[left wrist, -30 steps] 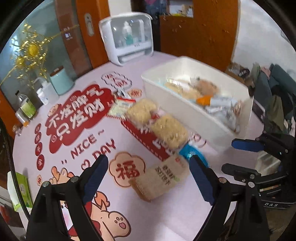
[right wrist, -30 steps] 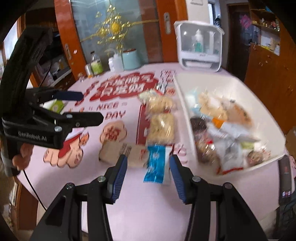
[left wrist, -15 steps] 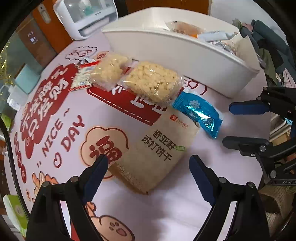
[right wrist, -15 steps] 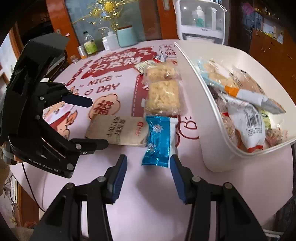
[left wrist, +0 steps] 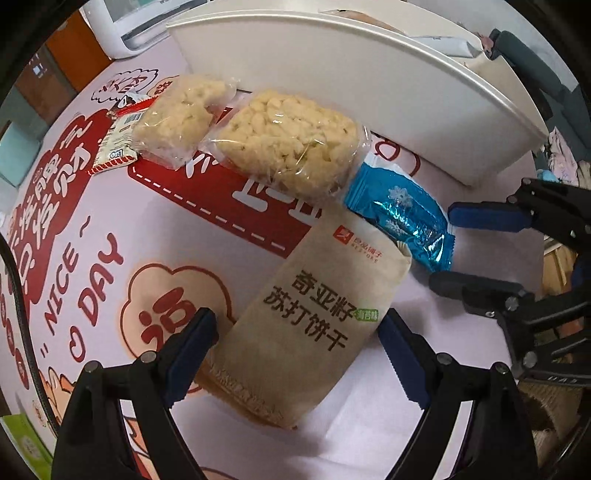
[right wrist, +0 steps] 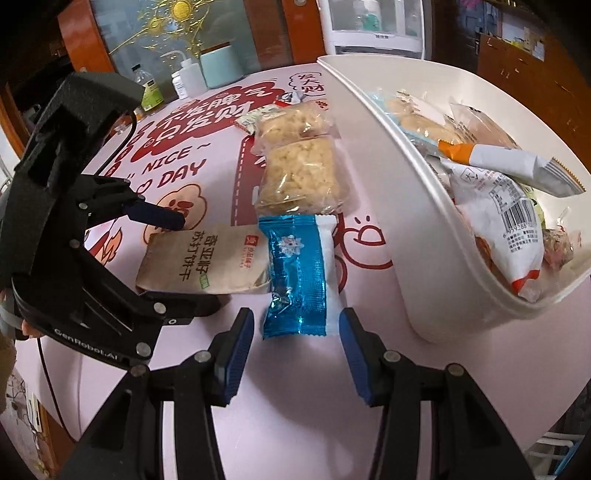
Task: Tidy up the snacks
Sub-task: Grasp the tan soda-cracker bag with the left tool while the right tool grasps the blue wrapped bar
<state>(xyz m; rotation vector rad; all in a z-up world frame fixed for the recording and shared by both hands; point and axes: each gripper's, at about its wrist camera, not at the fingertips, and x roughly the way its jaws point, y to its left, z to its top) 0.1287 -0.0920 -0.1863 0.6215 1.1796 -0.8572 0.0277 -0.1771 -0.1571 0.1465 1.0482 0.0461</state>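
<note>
A tan cracker packet (left wrist: 314, 314) (right wrist: 199, 258) lies flat on the pink printed tablecloth. My left gripper (left wrist: 297, 350) (right wrist: 199, 263) is open and points steeply down, one pad on each side of the packet's near half, neither pressing it. A blue foil snack (right wrist: 295, 273) (left wrist: 402, 214) lies beside it. My right gripper (right wrist: 295, 317) (left wrist: 441, 248) is open and straddles the snack's near end without gripping. Two clear packets of rice crisps (left wrist: 291, 147) (right wrist: 299, 177) lie behind. The white bin (right wrist: 369, 110) (left wrist: 369, 55) on the right holds several snacks.
A small red-and-white packet (left wrist: 118, 144) lies by the far rice crisp packet. At the table's back stand a white appliance (right wrist: 373, 22), a teal canister (right wrist: 219, 66) and bottles (right wrist: 184, 77). A green box (left wrist: 22, 443) sits at the near left edge.
Both grippers have come down toward the table. The left now straddles the tan packet and the right the blue snack's end. Neither gripper's opening has changed.
</note>
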